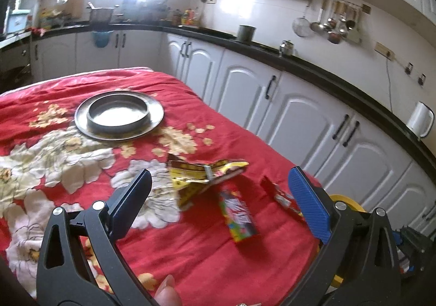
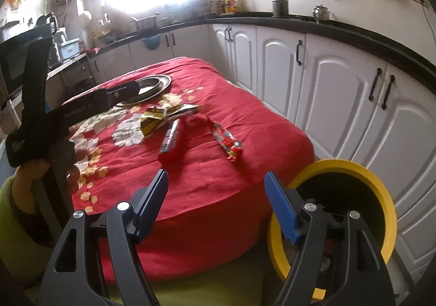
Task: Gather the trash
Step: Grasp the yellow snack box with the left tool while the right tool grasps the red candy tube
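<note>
Three pieces of trash lie on the red floral tablecloth (image 1: 204,265): a crumpled yellow wrapper (image 1: 196,178) (image 2: 160,118), a colourful snack pack (image 1: 238,216) (image 2: 171,140) and a red wrapper (image 1: 280,197) (image 2: 227,142). My left gripper (image 1: 220,171) hovers open over the table, and the wrappers lie ahead between its blue pads, untouched. My right gripper (image 2: 216,173) stands open and empty off the table's near edge. To its right is a yellow-rimmed bin (image 2: 381,186) (image 1: 346,198). In the right wrist view a hand (image 2: 73,153) holds the left gripper on the left.
A round metal plate (image 1: 81,115) (image 2: 163,82) holding a shallow dish sits at the far end of the table. White cabinets (image 2: 327,82) under a black counter run close along the table's right side. A green sleeve (image 2: 16,213) is at lower left.
</note>
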`<state>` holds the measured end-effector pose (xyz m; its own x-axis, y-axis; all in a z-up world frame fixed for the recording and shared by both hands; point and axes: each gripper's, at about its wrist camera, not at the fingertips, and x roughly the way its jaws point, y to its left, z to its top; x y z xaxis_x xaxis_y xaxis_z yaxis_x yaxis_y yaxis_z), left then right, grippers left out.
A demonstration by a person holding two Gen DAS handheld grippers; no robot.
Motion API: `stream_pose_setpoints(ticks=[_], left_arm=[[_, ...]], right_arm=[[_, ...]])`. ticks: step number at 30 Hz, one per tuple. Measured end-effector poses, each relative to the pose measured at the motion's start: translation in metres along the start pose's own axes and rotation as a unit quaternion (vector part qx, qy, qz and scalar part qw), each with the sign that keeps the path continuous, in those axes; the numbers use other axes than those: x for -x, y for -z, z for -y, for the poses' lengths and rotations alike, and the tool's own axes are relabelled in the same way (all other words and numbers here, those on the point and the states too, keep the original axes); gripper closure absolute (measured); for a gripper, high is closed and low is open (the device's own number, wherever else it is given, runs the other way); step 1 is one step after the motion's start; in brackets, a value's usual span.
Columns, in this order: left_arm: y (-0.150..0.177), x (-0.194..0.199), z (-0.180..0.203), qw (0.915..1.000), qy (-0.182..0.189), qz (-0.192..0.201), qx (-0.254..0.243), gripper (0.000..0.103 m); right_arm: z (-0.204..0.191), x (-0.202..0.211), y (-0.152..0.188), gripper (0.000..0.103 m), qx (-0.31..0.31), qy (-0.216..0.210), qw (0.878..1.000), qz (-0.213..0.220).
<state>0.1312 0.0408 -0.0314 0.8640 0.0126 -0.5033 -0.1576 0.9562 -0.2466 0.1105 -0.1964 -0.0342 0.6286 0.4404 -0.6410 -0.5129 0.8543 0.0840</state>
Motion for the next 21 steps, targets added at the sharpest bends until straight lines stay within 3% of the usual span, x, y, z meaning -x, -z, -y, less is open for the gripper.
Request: stream_pose_setpoints(ticks=[16,21], left_arm=[[0.000,-0.036,-0.057,0.9946,-0.013,-0.047,0.091,0.011],[-0.002,-0.056,-0.067,0.9907,-0.002,-0.072,0.116,0.018]], right_arm=[[-0.028,-0.053,-0.014,0.033,0.017,-0.039,0.999,-0.020],[-0.036,-0.078,-0.020,0.033,0.028,-0.046,0.998,-0.023]])
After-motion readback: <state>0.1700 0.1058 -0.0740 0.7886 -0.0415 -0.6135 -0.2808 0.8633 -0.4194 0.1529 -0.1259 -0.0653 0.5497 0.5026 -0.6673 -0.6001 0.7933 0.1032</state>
